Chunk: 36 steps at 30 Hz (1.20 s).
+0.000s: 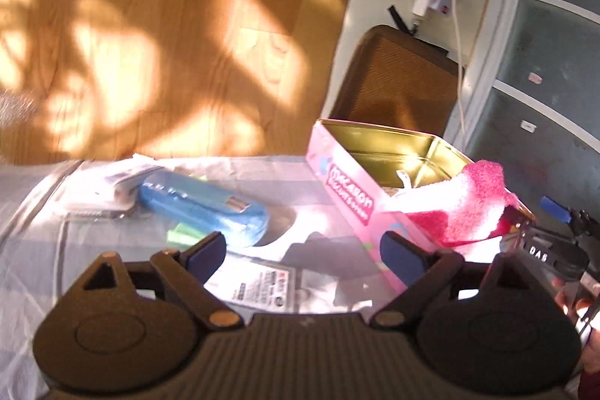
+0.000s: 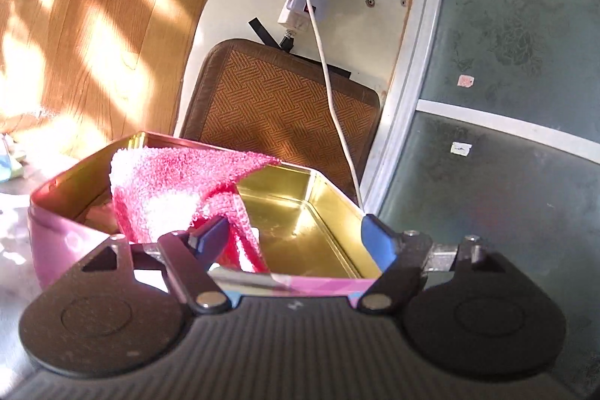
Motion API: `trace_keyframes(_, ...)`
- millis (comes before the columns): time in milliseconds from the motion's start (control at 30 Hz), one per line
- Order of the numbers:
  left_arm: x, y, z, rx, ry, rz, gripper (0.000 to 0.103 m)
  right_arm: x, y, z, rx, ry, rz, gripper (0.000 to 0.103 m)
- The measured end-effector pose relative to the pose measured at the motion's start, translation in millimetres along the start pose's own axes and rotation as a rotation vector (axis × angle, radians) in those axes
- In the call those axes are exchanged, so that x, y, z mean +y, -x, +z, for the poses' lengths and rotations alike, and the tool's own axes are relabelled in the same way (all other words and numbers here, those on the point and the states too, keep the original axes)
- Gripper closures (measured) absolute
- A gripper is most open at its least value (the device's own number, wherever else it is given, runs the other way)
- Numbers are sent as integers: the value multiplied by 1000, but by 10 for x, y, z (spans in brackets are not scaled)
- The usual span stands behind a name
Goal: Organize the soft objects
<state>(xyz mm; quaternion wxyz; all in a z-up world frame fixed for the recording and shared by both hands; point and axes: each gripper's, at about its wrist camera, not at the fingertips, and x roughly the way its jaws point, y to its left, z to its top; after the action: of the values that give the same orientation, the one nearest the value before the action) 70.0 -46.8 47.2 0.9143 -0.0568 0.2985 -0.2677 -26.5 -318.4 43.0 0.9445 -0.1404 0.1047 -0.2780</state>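
Table (image 1: 45,197): white cloth, sunny.
Towel (image 2: 168,182): soft, light, floppy; hangs over tin (image 2: 311,212) rim; pinch there.
Left gripper (image 1: 303,250): wide, empty.
Right gripper (image 2: 296,235): wide, empty.

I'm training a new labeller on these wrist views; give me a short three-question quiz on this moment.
1. True or false: the pink cloth lies wholly flat on the bottom of the pink tin.
2. Which item lies on the white sheet left of the tin in the left wrist view? A) blue pouch B) glass jar C) wooden spoon
3. Fill in: the right tool has its jaws ____, with nothing clamped.

Key
1. False: the cloth drapes over the tin's rim, part inside and part hanging out.
2. A
3. open; the left tool is open too.
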Motion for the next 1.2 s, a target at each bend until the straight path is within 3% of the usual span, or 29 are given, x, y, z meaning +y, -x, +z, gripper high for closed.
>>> trace_keyframes(133, 293, 17, -70, 22, 140, -10, 12, 48, -590, 267, 67, 25, -118, 24)
trace_keyframes(233, 354, 104, -126, 5, 150, -11, 12, 81, -821, 207, 146, 97, -179, 26)
trace_keyframes(467, 633, 245, -228, 3, 132, 49, 12, -23, -95, -118, 70, 38, -152, 25)
trace_keyframes(600, 796, 223, -295, 16, 142, 99, 12, 50, 335, -67, -27, -53, -4, 25)
trace_keyframes(733, 924, 204, -337, 13, 164, 155, 12, 492, 539, 145, -90, -32, 300, 25)
trace_keyframes(867, 1032, 265, -337, -23, 130, 299, 12, 1169, 448, 304, -34, 14, 573, 32)
trace_keyframes(967, 1105, 242, -400, -51, 84, 394, 13, 1710, 128, 399, 26, 67, 665, 34)
trace_keyframes(1067, 1138, 265, -387, -73, 101, 335, 16, 2168, -342, 481, 111, 72, 650, 31)
trace_keyframes(1200, 1038, 277, -395, -97, 45, 312, 15, 2469, -822, 444, 288, 28, 726, 27)
